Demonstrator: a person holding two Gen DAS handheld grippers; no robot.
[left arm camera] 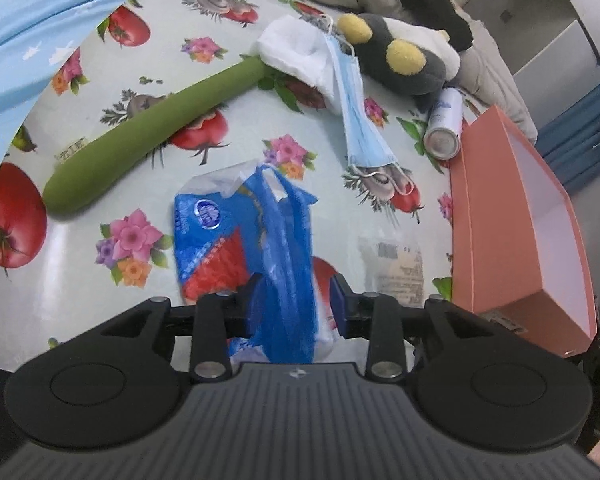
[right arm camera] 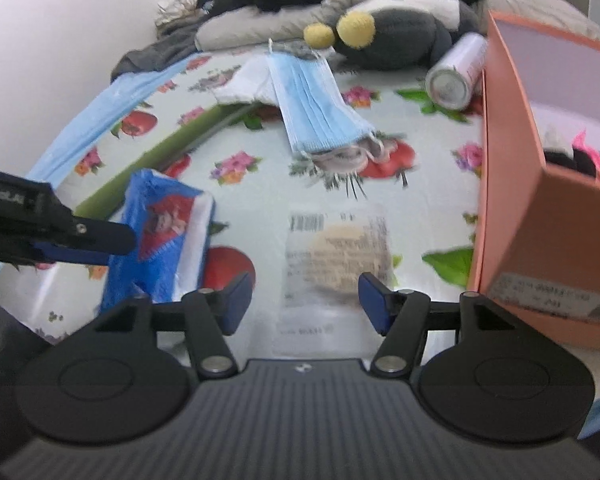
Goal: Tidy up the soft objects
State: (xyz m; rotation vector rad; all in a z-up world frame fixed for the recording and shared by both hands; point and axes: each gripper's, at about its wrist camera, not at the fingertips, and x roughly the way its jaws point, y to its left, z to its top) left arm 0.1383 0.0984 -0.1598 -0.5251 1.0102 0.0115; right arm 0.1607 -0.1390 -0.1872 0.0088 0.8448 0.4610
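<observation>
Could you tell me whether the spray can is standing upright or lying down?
Lying down: the spray can rests on its side, base facing the camera.

Little here can be read. The clear packet [right arm camera: 336, 256] lying flat on the desk carries a barcode and lines of small print, too blurred to make out. The blue tissue pack [left arm camera: 220, 240] has a round blue logo with white lettering I cannot decipher. A small tag [left arm camera: 71, 149] on the green plush stem shows dark characters, illegible. The orange box [right arm camera: 548, 240] bears a white sticker [right arm camera: 548, 302] with smeared print.
</observation>
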